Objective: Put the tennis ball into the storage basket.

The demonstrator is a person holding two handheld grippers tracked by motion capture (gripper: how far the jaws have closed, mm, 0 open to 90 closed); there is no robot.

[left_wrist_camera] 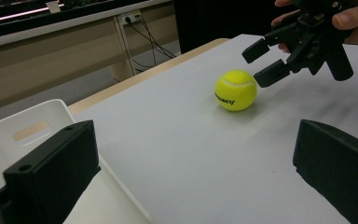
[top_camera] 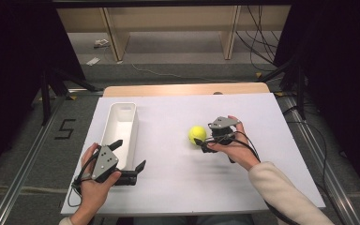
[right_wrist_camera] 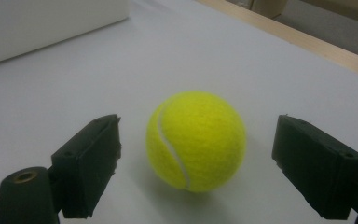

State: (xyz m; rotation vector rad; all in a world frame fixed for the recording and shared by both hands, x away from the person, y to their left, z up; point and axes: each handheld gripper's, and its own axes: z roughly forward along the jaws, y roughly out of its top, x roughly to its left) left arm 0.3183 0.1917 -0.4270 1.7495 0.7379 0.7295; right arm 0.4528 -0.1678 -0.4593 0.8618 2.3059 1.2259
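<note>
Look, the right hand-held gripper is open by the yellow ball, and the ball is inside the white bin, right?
Not quite. The ball sits on the table, not in the white bin, as the high view shows. The right hand-held gripper is open beside it.

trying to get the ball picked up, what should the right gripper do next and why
Probably ease the right gripper slightly forward, then close. In the right gripper view its jaws stand open on either side of the tennis ball, with a gap on each side, and the ball sits on the white table just ahead of the jaw tips. The left gripper waits open near the white bin.
</note>
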